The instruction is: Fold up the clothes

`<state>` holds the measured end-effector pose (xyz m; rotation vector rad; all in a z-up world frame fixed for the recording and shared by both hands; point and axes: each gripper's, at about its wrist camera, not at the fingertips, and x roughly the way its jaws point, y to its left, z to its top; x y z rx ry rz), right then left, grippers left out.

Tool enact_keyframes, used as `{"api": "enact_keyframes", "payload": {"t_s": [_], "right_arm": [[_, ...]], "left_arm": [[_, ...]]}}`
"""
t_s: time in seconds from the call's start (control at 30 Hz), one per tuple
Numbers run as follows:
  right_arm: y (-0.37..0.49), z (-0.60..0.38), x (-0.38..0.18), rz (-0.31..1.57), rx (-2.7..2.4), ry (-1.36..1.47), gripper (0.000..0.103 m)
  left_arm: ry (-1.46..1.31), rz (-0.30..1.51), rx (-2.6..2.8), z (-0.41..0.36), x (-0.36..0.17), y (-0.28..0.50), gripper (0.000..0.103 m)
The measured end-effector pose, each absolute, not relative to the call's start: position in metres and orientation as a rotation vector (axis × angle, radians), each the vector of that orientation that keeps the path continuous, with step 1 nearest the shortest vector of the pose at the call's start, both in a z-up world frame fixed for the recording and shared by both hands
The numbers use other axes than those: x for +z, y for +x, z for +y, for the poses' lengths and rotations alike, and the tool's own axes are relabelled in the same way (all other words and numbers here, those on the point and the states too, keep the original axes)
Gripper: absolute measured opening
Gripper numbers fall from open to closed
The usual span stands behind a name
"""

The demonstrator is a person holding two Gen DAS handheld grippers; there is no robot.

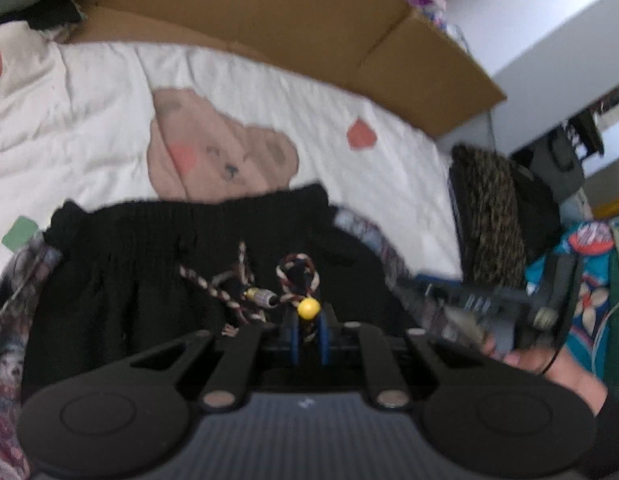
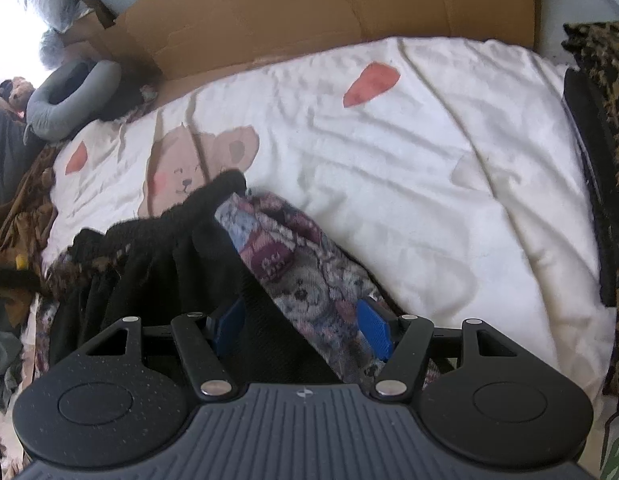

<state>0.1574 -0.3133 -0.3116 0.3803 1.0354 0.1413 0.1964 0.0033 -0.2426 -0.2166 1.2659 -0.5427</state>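
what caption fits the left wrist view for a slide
Left claw shut on the braided drawstring of a black garment lying on a bear-print blanket.

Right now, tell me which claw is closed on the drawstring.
The left claw: its blue pads pinch the braided drawstring below the yellow bead. The right claw gapes open around the garment.

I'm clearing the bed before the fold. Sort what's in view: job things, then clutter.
Job:
skirt, black with patterned trim
drawstring with a yellow bead
left tool, closed near the string
right tool, open over the skirt's edge

Lying about:
blanket with bear print
cardboard
neck pillow
leopard cloth
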Motion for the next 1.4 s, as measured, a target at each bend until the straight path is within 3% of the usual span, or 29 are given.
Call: {"api": "enact_keyframes", "payload": {"t_s": [0.47, 0.63, 0.8, 1.4], "right_arm": [[0.155, -0.315, -0.306, 0.997, 0.138, 0.434, 0.068], [0.153, -0.312, -0.307, 1.001, 0.148, 0.425, 0.068], [0.151, -0.314, -0.304, 0.997, 0.149, 0.428, 0.068], [0.16, -0.304, -0.29, 0.968, 0.216, 0.362, 0.068]], "left_arm": [[-0.136, 1.454, -0.561, -0.008, -0.279, 0.163, 0.011], [-0.086, 1.503, -0.525, 0.002, -0.282, 0.158, 0.029], [-0.085, 1.497, -0.512, 0.017, -0.268, 0.159, 0.038], [-0.02, 1.319, -0.361, 0.055, -0.246, 0.207, 0.038]]}}
